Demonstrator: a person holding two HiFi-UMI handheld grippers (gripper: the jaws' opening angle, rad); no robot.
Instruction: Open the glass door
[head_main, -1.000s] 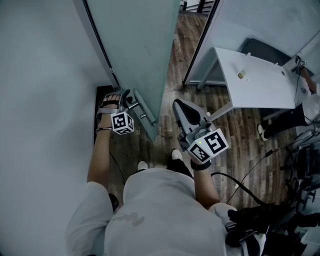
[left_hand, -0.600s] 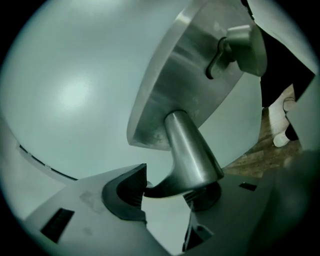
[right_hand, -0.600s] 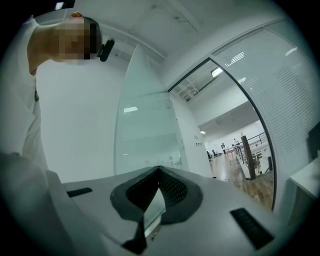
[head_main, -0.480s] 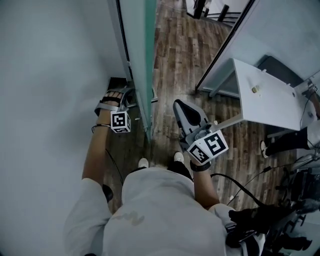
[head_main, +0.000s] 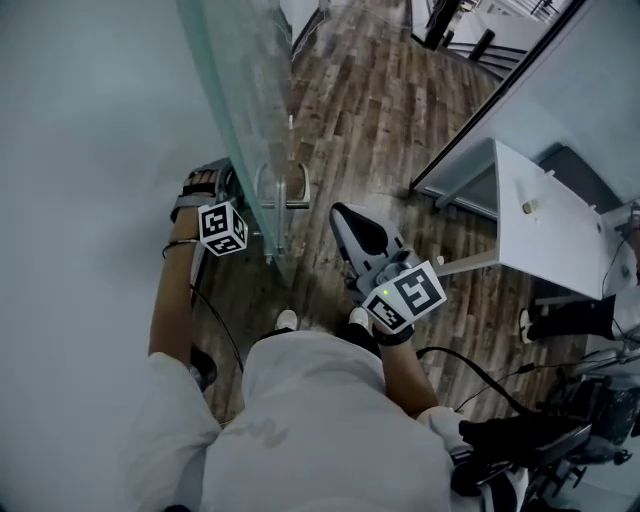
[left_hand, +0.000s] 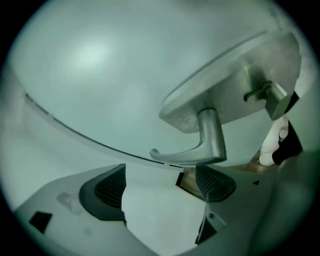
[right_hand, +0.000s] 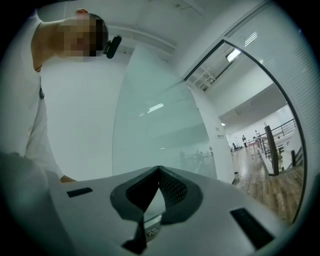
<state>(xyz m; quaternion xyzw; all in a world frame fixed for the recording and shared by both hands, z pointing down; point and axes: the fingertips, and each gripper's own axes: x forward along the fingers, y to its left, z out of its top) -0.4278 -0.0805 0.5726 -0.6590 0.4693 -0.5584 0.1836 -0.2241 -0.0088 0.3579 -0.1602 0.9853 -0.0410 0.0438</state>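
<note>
The frosted glass door (head_main: 245, 110) stands swung open, its edge turned toward me. Its metal lever handle (head_main: 285, 200) juts from the near edge. My left gripper (head_main: 232, 192) sits on the door's left side by the handle. In the left gripper view its jaws are opening wide, the pads (left_hand: 112, 187) spread. The lever handle (left_hand: 200, 150) on its plate (left_hand: 230, 95) lies just beyond the fingertips, with nothing pressed between them. My right gripper (head_main: 355, 232) hovers right of the door's edge, shut and empty. Seen from the right gripper (right_hand: 159, 187), the glass door (right_hand: 155, 130) is ahead.
A plain wall (head_main: 90, 150) runs close on the left. Wood floor (head_main: 370, 110) stretches beyond the doorway. A white table (head_main: 560, 220) and a dark-framed partition (head_main: 480, 120) stand at the right. Cables and dark equipment (head_main: 540, 440) lie at the lower right.
The door has swung further open toward the left wall. My left gripper moved left with it and its jaws have spread off the handle. The right gripper drifted slightly left.
</note>
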